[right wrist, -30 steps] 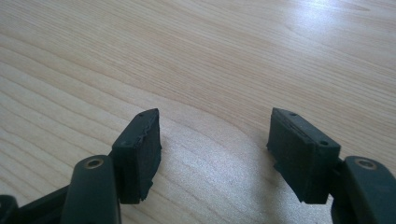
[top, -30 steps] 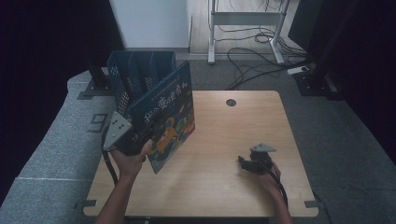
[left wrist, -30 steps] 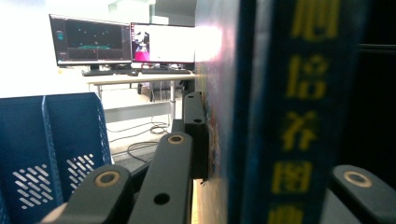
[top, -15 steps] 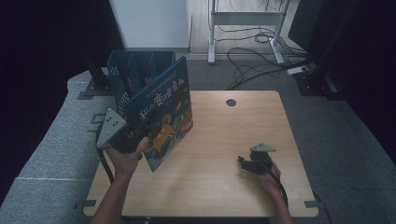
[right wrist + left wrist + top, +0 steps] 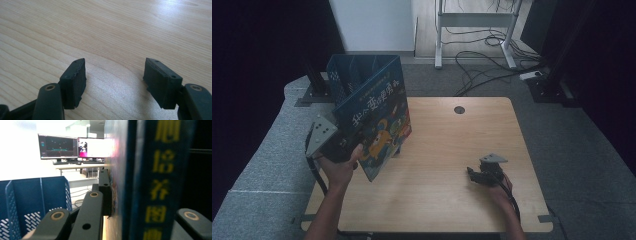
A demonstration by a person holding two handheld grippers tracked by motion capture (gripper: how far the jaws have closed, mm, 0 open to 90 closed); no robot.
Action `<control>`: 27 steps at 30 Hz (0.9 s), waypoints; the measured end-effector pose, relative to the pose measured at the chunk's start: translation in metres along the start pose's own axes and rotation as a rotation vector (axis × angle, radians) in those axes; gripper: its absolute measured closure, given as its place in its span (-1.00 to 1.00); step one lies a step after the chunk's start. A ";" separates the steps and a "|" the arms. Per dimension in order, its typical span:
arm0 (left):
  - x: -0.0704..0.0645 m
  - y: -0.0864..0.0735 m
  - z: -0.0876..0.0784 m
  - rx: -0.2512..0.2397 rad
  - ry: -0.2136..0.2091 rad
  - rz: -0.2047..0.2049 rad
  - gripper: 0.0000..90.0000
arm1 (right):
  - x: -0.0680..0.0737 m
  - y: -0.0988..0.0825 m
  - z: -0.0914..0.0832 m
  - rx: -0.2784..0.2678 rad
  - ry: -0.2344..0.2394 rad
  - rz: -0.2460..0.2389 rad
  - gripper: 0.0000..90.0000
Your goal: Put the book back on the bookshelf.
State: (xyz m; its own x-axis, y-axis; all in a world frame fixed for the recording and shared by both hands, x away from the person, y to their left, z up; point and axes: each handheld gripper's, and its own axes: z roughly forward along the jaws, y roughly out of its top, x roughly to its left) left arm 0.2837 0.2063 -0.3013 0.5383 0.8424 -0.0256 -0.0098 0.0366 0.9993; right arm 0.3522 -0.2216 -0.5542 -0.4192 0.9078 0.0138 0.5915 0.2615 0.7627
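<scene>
**benchwatcher:** So where's it at? I see the left tongs (image 5: 343,145) pinching the big dark-blue picture book with the cartoon cover (image 5: 377,122) by its lower corner. The book is held upright and tilted, right in front of the blue perforated plastic file rack (image 5: 347,75), which sits at the bench's far left corner.

**gripnerd:** Yep, in the left gripper view the jaws are clamped on the book's covers, with the spine (image 5: 157,182) right in front of the lens and the rack (image 5: 27,202) off to the side. The right tongs (image 5: 115,80) are spread, holding nothing, parked on the pale wooden bench (image 5: 452,150) well to the right of the rack.

**benchwatcher:** Looks like it's meant to go into a slot of the rack?

**gripnerd:** My guess too. I'd get the book truly vertical and parallel to the dividers first, then lower it edge-first into a slot. Gripping by a corner means it can swing, so go slow. The spare tongs could steady the rack if it starts sliding.
</scene>
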 end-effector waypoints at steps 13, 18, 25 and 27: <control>0.009 -0.005 -0.004 -0.002 0.033 -0.013 0.83 | 0.000 0.000 0.000 0.000 0.000 0.000 -0.26; 0.014 -0.005 -0.004 0.003 0.051 -0.013 0.83 | 0.000 0.000 0.000 0.000 -0.001 0.000 -0.26; 0.023 -0.004 -0.008 -0.010 0.083 -0.019 0.83 | 0.000 0.000 0.000 0.000 -0.001 0.000 -0.26; 0.026 -0.004 -0.008 -0.011 0.096 -0.017 0.83 | 0.000 0.000 0.000 0.000 -0.001 0.000 -0.26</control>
State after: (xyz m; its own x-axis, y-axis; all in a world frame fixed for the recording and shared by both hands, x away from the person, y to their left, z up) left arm 0.2909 0.2319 -0.3058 0.4554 0.8891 -0.0456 -0.0113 0.0571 0.9983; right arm 0.3521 -0.2216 -0.5542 -0.4186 0.9081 0.0132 0.5917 0.2617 0.7625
